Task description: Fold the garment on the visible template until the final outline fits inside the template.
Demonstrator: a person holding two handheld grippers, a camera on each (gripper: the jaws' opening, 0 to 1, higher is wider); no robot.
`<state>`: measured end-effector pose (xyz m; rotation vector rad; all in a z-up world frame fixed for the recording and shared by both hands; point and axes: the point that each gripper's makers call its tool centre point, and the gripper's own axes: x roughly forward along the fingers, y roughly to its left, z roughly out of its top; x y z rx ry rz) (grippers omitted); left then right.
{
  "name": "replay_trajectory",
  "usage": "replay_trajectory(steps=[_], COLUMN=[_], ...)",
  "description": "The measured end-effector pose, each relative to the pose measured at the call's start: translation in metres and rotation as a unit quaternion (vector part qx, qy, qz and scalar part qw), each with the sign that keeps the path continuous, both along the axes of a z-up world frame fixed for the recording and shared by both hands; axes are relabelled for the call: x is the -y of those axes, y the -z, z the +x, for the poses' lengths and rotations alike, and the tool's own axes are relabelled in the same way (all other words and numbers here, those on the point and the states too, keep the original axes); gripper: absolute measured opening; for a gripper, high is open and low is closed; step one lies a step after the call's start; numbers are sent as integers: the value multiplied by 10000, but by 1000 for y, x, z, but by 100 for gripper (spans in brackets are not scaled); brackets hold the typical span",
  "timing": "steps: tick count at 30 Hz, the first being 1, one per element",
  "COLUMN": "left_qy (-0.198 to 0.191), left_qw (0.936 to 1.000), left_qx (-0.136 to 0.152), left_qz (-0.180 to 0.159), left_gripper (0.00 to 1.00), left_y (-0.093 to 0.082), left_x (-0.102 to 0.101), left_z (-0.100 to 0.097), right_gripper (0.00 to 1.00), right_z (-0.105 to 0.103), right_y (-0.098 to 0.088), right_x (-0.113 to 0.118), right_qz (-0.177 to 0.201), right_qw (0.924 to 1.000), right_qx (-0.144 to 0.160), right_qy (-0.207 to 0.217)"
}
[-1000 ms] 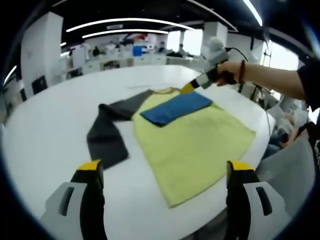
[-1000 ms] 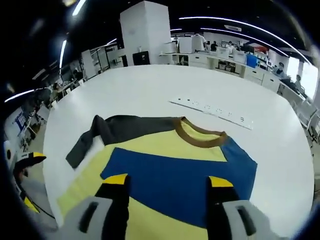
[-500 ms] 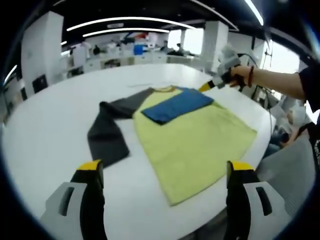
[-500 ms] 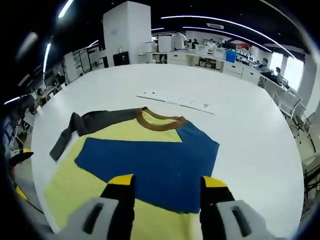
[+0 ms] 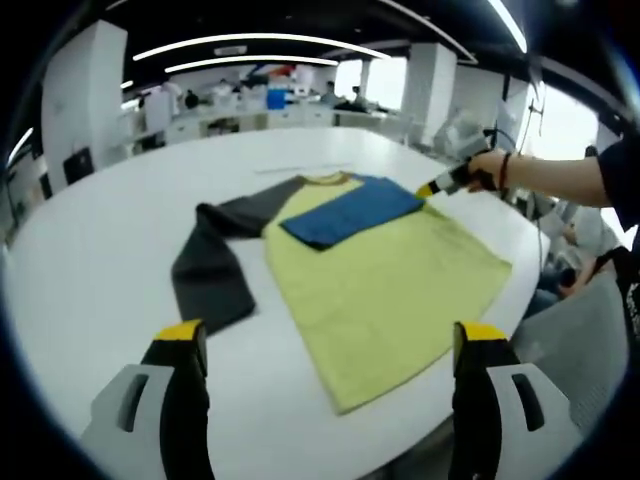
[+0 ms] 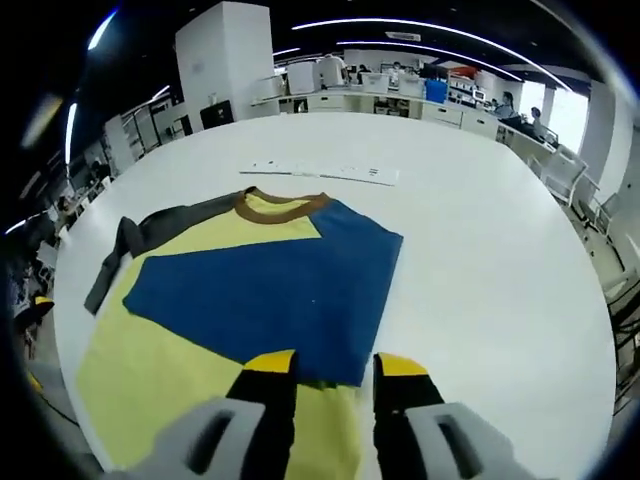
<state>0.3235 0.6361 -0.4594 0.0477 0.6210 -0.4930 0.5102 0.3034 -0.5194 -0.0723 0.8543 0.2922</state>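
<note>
We saw the shirt (image 5: pixel 385 280) lying flat on the white bench (image 5: pixel 90 250), its blue sleeve (image 6: pixel 265 290) folded across the yellow body and its dark sleeve (image 5: pixel 210 265) trailing toward 9 o'clock. Our left claw (image 5: pixel 325 350) hung released, jaws wide apart, above the bench's near edge. Our right claw (image 6: pixel 325 370) hovered released at the blue sleeve's hem, gripping nothing. A white strip (image 6: pixel 320 171) lay beyond the collar at 12 o'clock.
</note>
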Motion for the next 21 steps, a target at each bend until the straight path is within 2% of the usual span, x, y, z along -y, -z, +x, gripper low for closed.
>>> replay_trajectory(steps=[7,10,17,21], left_qy=[-32,-41,-24,-11], left_qw=[10000,10000,10000,10000], left_qx=[-29,-45,-38,-81], left_qz=[18,33,26,56], left_gripper=[99,99,98,98], left_y=[1,2,1,3], left_x=[-3,-5,-4,-3], left_z=[-2,-2,-1,-1], right_gripper=[17,11,8,3], right_z=[-4,-6,-6,-5], right_y=[12,12,17,18], right_x=[7,2,4,2], right_qz=[2,-73,-119,-162], right_qw=[9998,10000,9994,9998], right_qx=[-90,-9,-35,-28], right_qy=[166,47,310,145])
